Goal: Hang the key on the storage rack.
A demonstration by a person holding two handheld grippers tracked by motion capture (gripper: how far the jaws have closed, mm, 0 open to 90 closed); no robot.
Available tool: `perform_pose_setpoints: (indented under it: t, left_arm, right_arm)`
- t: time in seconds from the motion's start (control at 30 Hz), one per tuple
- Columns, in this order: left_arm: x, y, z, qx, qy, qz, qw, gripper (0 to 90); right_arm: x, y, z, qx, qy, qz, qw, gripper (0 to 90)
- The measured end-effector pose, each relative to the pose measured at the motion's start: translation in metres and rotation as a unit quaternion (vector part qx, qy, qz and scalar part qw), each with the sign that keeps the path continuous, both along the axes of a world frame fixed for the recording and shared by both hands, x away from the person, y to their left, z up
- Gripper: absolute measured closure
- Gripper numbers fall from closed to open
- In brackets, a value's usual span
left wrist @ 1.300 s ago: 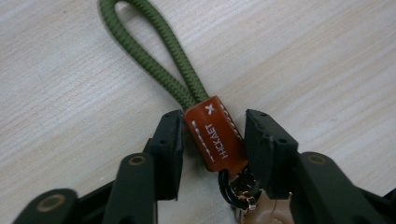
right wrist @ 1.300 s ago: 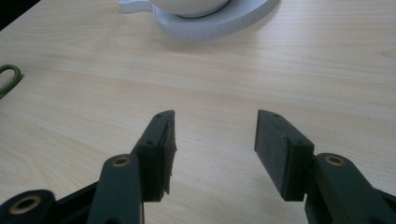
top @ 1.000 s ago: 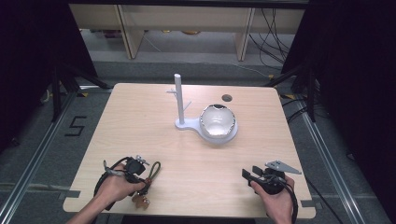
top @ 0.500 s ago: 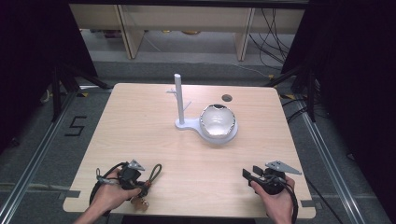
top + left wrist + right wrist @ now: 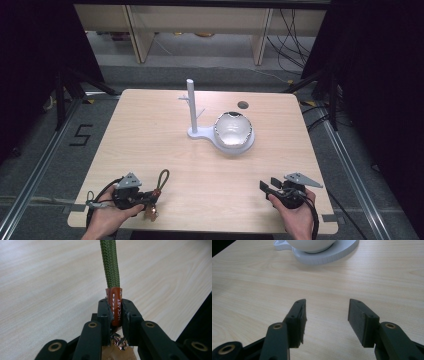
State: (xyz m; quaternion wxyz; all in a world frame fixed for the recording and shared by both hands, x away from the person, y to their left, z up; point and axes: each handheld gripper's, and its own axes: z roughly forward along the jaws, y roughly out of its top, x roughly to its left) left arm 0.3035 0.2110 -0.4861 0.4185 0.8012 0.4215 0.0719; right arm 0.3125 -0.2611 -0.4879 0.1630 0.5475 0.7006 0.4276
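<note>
A green braided cord (image 5: 110, 262) ends in a brown leather tag (image 5: 116, 296). My left gripper (image 5: 115, 308) is shut on that tag, with the cord running away from the jaws over the wood. In the high view the cord's loop (image 5: 163, 177) lies on the table beside the left gripper (image 5: 151, 198), close to the front edge. A small coppery piece (image 5: 119, 342) hangs below the jaws. My right gripper (image 5: 327, 308) stands open with nothing between its pads, and it rests low over the table at the front right (image 5: 265, 186).
A white stand with an upright post (image 5: 191, 102) and a white bowl (image 5: 232, 129) on its base sits mid-table; the bowl (image 5: 312, 245) lies ahead of the right gripper. A dark round hole (image 5: 243, 105) marks the wooden table (image 5: 150, 130) behind the bowl.
My left hand and its gripper have shifted left along the front edge with the tag in the jaws. The right gripper has kept still.
</note>
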Motion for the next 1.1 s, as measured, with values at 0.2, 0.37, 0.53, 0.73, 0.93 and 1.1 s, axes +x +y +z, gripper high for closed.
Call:
perform_pose_setpoints:
  t: [0.2, 0.37, 0.53, 0.73, 0.93, 1.1]
  left_arm:
    - [-0.006, 0.005, 0.0, -0.045, -0.034, 0.022, 0.9982, 77.7]
    - [-0.007, 0.009, 0.003, -0.061, -0.064, 0.036, 0.9954, 77.8]
    - [-0.007, 0.011, 0.006, -0.086, -0.093, 0.046, 0.991, 77.8]
    - [-0.006, 0.012, 0.011, -0.091, -0.112, 0.059, 0.9878, 77.9]
    - [0.0, 0.011, 0.013, -0.096, -0.128, 0.064, 0.985, 77.9]
    - [0.003, 0.009, 0.016, -0.085, -0.139, 0.067, 0.9844, 77.9]
  right_arm:
    - [0.0, 0.001, -0.001, 0.009, -0.001, 0.005, 0.9999, 50.3]
    - [0.0, 0.002, -0.002, 0.004, -0.004, 0.002, 1.0, 50.3]
    - [-0.002, 0.006, -0.002, 0.025, 0.004, -0.007, 0.9997, 50.3]
    - [-0.003, 0.005, -0.001, 0.014, 0.007, -0.014, 0.9998, 50.3]
    - [0.0, 0.004, -0.004, -0.002, -0.021, -0.004, 0.9998, 50.3]
    - [0.0, 0.004, -0.003, -0.003, -0.013, -0.002, 0.9999, 50.3]
